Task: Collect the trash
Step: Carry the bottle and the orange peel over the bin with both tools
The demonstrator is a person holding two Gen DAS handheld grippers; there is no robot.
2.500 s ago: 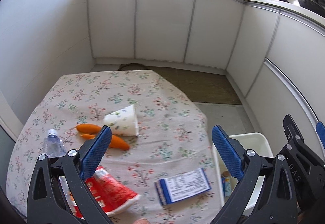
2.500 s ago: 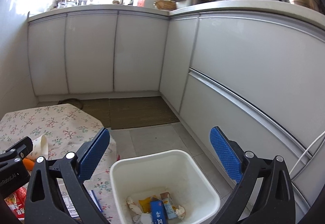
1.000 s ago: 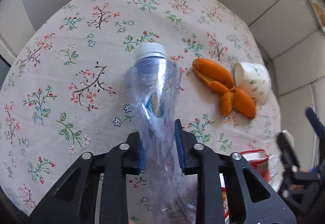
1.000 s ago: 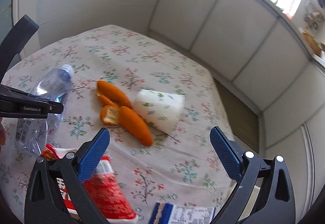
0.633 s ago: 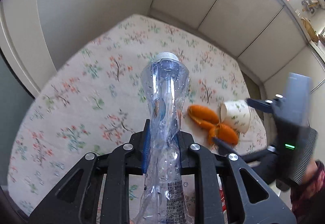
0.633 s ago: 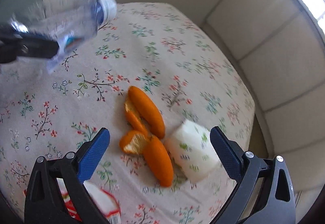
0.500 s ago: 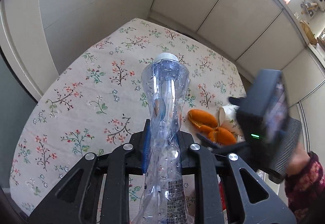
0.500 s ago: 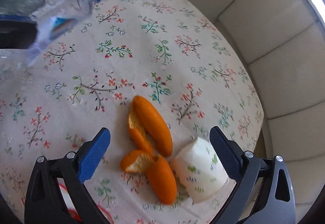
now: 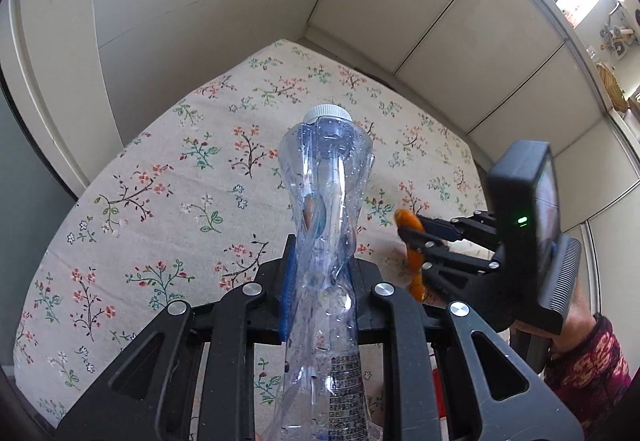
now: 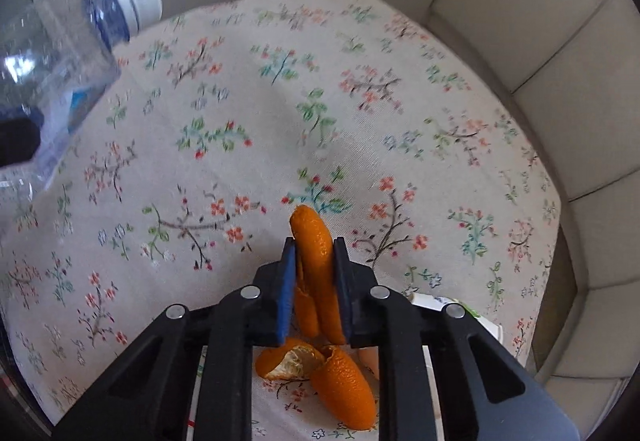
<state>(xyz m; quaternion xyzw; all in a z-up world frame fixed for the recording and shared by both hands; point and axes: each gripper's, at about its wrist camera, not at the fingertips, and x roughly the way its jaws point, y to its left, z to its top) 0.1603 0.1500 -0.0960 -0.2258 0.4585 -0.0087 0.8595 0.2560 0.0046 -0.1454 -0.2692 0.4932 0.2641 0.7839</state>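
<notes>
My left gripper (image 9: 320, 273) is shut on a crushed clear plastic bottle (image 9: 324, 201) with a white cap, held up off the floral tablecloth (image 9: 192, 201). The bottle (image 10: 72, 53) also shows at the top left of the right wrist view. My right gripper (image 10: 315, 261) points steeply down at the table. Its jaws are closing and the blue pads press both sides of an orange peel (image 10: 314, 241). More of the peel lies on the cloth beneath. From the left wrist view, the right gripper (image 9: 416, 237) sits low on the peel (image 9: 408, 221).
A floral paper cup (image 10: 452, 311) lies just right of the right gripper, mostly hidden by it. A hand in a dark red patterned sleeve (image 9: 588, 361) holds the right gripper. White cabinet fronts (image 9: 440, 41) stand behind the table.
The right gripper has come down over the orange peel and its jaws have gone from wide open to closed around it. The left gripper lifted the bottle off the cloth, then held still.
</notes>
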